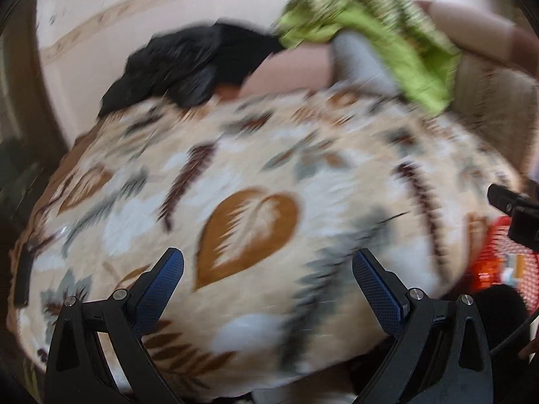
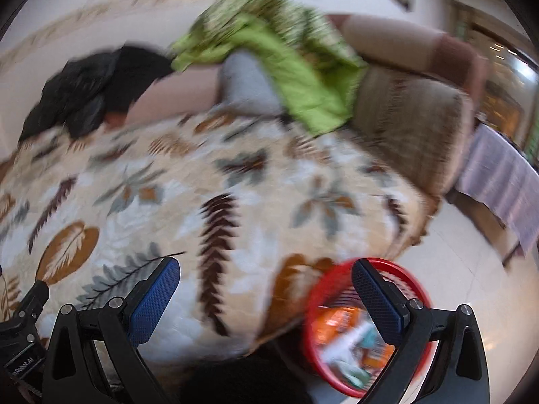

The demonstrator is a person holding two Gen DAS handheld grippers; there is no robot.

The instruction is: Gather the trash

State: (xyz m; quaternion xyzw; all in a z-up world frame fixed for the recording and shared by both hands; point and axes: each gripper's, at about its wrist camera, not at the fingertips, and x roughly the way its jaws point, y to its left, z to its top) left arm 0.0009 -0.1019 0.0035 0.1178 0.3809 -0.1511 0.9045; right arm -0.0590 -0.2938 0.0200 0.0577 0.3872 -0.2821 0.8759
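Note:
A red mesh basket [image 2: 340,279] with orange and white wrappers [image 2: 340,326] inside stands on the floor beside the bed, under my right gripper [image 2: 266,289]. The basket also shows at the right edge of the left wrist view [image 1: 495,256]. My right gripper is open and empty, above the bed's edge and the basket. My left gripper [image 1: 267,276] is open and empty over the leaf-patterned bedspread [image 1: 256,181]. Both views are blurred by motion.
On the far side of the bed lie a black garment [image 1: 182,67], a green cloth [image 1: 377,33] and a grey pillow [image 2: 249,84]. A brown cushion [image 2: 411,124] sits at the bed's right end. A tiled floor [image 2: 471,269] and a striped cloth [image 2: 505,181] are at the right.

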